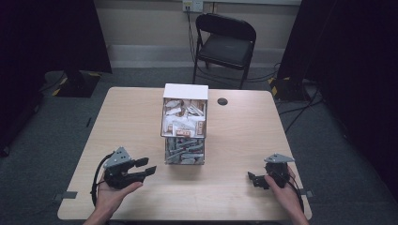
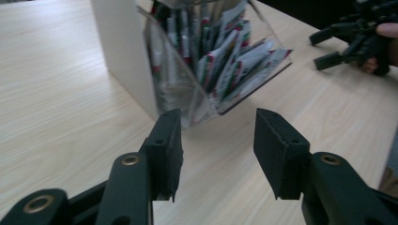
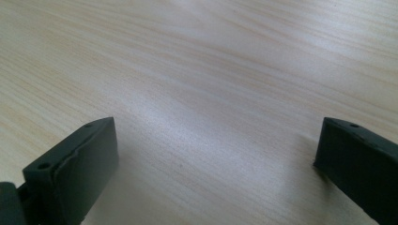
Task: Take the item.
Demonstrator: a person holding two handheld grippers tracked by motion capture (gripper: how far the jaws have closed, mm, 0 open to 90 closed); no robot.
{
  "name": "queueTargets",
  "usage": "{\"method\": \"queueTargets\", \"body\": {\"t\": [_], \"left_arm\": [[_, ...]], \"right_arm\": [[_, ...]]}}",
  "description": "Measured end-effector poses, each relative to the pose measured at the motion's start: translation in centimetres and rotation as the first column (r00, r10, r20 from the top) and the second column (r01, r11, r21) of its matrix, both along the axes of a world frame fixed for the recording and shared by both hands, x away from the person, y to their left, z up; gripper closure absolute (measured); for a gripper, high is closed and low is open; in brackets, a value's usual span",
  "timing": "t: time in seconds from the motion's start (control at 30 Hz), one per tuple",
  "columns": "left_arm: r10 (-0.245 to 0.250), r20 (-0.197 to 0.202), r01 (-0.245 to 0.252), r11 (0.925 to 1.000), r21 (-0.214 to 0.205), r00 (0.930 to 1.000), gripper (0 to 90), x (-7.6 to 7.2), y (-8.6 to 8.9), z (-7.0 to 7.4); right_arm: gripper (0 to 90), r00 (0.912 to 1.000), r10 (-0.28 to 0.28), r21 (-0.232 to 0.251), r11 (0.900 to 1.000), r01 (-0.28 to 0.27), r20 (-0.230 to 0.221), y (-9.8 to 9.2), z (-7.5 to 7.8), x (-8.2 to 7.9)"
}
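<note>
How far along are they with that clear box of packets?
Nothing looks done yet: the packets sit in the clear box. In hand: the left tongs, open and empty, point at it. The right tongs rest open on the table. Any picking is left.

The clear dispenser box [image 2: 206, 61] is cut off at twelve o'clock in the left gripper view, its packets' [image 1: 184, 123] print too small to read.

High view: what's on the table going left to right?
Left gripper, jaws apart with nothing between them → clear box of packets at the table's middle → small dark round spot on the tabletop → right gripper, held in a hand near the table's right edge.
</note>
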State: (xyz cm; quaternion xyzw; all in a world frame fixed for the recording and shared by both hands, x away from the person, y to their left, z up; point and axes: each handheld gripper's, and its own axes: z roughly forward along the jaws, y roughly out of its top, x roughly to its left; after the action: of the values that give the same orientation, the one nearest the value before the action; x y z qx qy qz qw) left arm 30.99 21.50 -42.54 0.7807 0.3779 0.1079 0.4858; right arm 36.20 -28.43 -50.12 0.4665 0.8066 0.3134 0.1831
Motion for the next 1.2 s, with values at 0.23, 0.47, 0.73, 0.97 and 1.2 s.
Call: {"method": "queueTargets", "body": {"t": [0.23,0.47,0.73,0.97,1.2], "left_arm": [[-0.055,0.019,0.055,0.9985,0.008,0.9983,57.8,0.4,-1.3,0.3],[-0.073,0.001,0.073,0.9972,0.012,0.9973,55.7,1.2,-2.8,0.7],[-0.101,-0.015,0.1,0.9938,-0.048,0.9948,57.9,2.0,-4.2,0.6],[-0.152,-0.01,0.151,0.9881,-0.027,0.9884,63.0,2.6,-5.6,1.1],[-0.164,-0.002,0.164,0.9864,-0.017,0.9865,63.3,3.5,-7.1,0.9]], "right_arm": [[0.0,1.0,0.0,0.001,1.0,0.0,0.0,0.0,0.0,0.0],[0.0,1.0,0.0,0.001,1.0,0.0,0.0,0.0,0.0,0.0],[0.0,1.0,0.0,0.001,1.0,0.0,0.0,0.0,0.0,0.0],[0.0,1.0,0.001,0.0,1.0,-0.001,0.0,0.0,0.0,0.0],[0.0,1.0,0.001,0.0,1.0,-0.001,0.0,0.0,0.0,0.0]]}}
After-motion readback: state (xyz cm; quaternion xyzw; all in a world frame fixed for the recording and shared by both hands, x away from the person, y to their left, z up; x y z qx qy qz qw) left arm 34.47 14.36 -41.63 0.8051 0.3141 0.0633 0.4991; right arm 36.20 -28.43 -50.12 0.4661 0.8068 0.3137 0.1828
